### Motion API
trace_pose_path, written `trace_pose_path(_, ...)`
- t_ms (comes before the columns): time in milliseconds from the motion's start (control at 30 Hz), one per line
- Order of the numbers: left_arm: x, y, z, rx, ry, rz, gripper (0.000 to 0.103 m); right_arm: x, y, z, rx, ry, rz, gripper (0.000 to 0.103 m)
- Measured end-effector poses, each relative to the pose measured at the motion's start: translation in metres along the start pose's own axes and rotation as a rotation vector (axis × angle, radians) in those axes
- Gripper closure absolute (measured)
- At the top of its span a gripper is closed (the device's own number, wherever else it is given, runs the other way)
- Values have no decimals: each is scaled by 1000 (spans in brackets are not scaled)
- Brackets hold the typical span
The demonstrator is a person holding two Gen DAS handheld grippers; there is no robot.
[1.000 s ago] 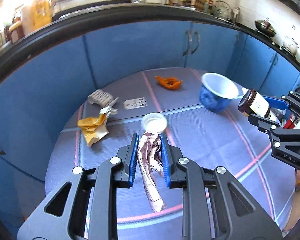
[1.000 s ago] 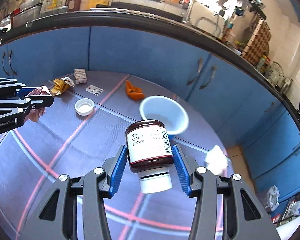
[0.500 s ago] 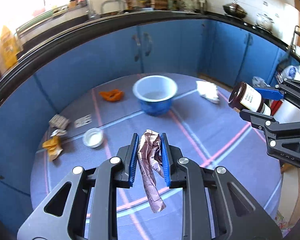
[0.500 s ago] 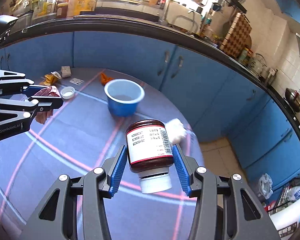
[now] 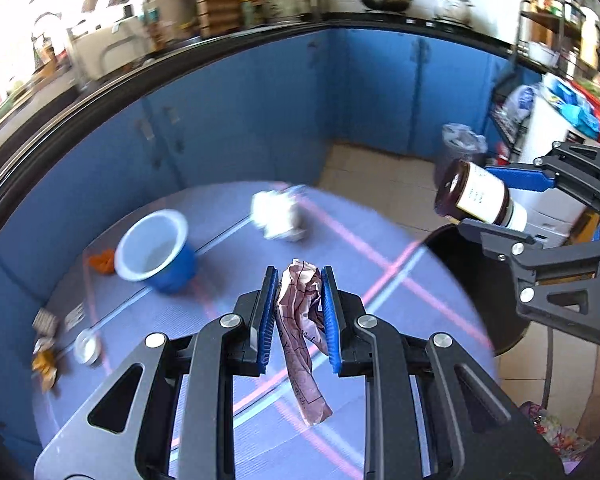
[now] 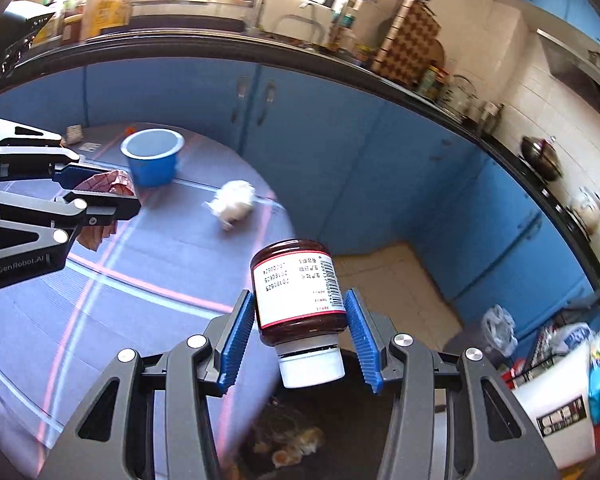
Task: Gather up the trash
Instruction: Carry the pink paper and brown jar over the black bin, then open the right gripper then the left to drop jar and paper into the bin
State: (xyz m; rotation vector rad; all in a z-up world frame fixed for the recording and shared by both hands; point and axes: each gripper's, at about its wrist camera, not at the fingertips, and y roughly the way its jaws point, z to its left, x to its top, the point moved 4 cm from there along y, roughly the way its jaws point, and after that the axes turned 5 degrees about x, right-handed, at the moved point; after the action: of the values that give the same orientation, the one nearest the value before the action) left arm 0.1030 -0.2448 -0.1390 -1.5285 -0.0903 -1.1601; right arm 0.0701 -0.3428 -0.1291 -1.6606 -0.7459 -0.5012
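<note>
My left gripper is shut on a crumpled pinkish paper wrapper that hangs down over the round purple table. My right gripper is shut on a dark brown jar with a white label and white cap, held over a black trash bin beside the table. The jar and the bin also show in the left wrist view. A white crumpled paper ball lies on the table. The left gripper with the wrapper shows in the right wrist view.
A blue cup, an orange scrap, a white lid, a yellow wrapper and small cards lie on the table. Blue cabinets curve behind. Boxes and bags stand on the floor at right.
Both grippers have swung to the right with their loads. The jar now hangs over the black bin, and the table's right edge and tiled floor have come into view.
</note>
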Motion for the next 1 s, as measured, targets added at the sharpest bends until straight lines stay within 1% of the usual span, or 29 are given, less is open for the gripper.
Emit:
trace_pose_path(133,17,4,-28,-32,39,-15,81,-15,-7,-26,-35,36,11,57)
trace_pose_path(267,28,10,-55,-62,81,-15,81,-26,-11,-44,-61,58,23,56)
trace_pose_path(500,45,16,-89,-94,130,-21,81,-37,-20,-65,-108,75,5,56)
trace_pose_path(567,49,18,-96,-103,139,-21,81,-40,-22,-72,-127,85,2,43)
trace_pose_path(600,51,18,-100,-106,146,-23,81,-41,-23,-77,-144,93,-5,27)
trace_pose_path(633,52,18,-104,-107,152,-25,81,-42,-26,-79,-153,98,-19,20)
trace_pose_path(733,57,20,-112,-114,163,-27,81,-46,-33,-85,-147,111,-41,20)
trace_pose_path(800,59,22,-119,-120,172,-25,81,-50,-33,-92,-173,113,-34,20)
trace_pose_path(1000,64,22,-141,-151,198,-29,81,-61,-36,-106,-191,147,-22,20)
